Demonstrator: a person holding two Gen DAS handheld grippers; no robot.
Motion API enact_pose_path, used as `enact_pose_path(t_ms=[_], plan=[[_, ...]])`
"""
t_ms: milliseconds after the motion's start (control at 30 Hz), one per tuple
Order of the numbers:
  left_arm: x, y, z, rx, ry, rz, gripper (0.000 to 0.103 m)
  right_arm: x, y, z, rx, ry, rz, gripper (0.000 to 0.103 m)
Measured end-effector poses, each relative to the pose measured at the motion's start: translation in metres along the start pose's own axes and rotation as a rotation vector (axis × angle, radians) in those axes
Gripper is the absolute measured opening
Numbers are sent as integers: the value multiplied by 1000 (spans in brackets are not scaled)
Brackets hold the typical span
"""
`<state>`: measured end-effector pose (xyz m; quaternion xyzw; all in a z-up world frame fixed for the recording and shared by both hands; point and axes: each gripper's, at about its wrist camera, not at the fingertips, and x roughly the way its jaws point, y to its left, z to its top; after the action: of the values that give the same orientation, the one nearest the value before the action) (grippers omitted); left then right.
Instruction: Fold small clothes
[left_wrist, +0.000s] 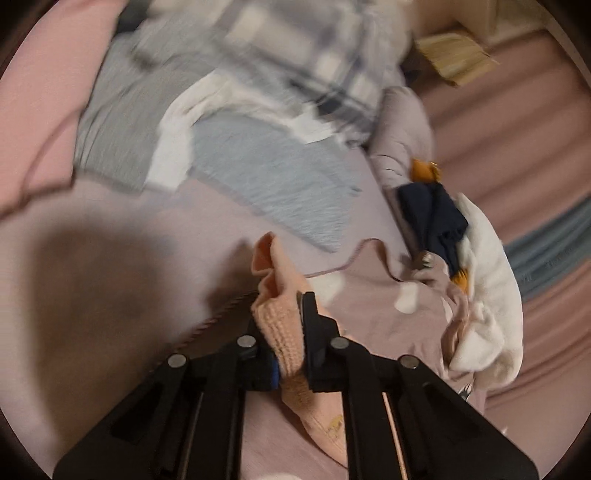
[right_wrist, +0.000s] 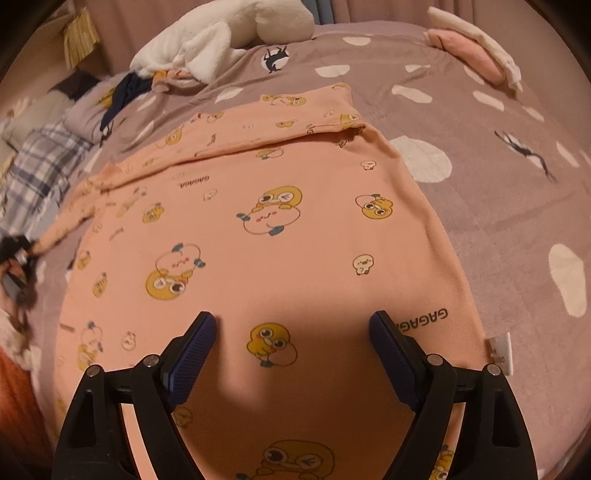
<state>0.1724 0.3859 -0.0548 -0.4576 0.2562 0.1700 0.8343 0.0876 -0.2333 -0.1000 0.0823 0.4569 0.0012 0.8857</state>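
A small peach shirt (right_wrist: 280, 236) printed with yellow ducks lies flat on the mauve bedspread (right_wrist: 498, 192). One sleeve is folded across its far part. My right gripper (right_wrist: 293, 325) is open and empty, hovering just above the shirt's near body. My left gripper (left_wrist: 282, 321) is shut on the ribbed cuff (left_wrist: 284, 328) of the shirt's other sleeve and holds it off the bed. In the right wrist view the left gripper (right_wrist: 16, 254) shows at the far left edge, pulling that sleeve out sideways.
A pile of clothes lies to the left: grey pieces (left_wrist: 266, 184), a plaid piece (right_wrist: 33, 166), a navy item (left_wrist: 432, 214) and white fleece (right_wrist: 207, 40). Folded pink and cream pieces (right_wrist: 476, 51) sit at the far right. A cardboard box (left_wrist: 454, 55) stands beyond the bed.
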Motion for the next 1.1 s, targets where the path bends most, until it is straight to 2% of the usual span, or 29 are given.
enact_pose_path(t_ms=[67, 167, 200, 300, 400, 500, 667, 800, 933, 1000, 1100], plan=[[-11, -21, -4, 98, -5, 10, 9, 0, 1, -1, -9, -2, -12, 85], [-21, -42, -14, 166, 18, -78, 8, -1, -2, 1, 15, 2, -6, 85], [-23, -46, -17, 182, 17, -76, 7, -1, -3, 2, 23, 4, 0, 85], [-32, -68, -31, 251, 3, 10, 6, -3, -9, 2, 59, 7, 41, 85], [-40, -86, -47, 298, 2, -22, 6, -7, -19, 2, 103, 7, 105, 85], [-51, -117, -66, 386, 6, 11, 6, -11, -30, 1, 135, 10, 176, 85], [-65, -170, -89, 480, 3, -4, 6, -23, -55, -4, 166, -18, 267, 85], [-65, -223, -136, 606, 33, 16, 6, -38, -86, -9, 168, -94, 279, 85], [-59, -264, -186, 668, 35, 26, 6, -39, -131, -14, 275, -156, 289, 85], [-58, -283, -211, 717, 45, 11, 6, -39, -145, -17, 294, -153, 293, 85], [-59, -313, -259, 778, 51, -27, 6, -48, -161, -24, 310, -194, 322, 85]])
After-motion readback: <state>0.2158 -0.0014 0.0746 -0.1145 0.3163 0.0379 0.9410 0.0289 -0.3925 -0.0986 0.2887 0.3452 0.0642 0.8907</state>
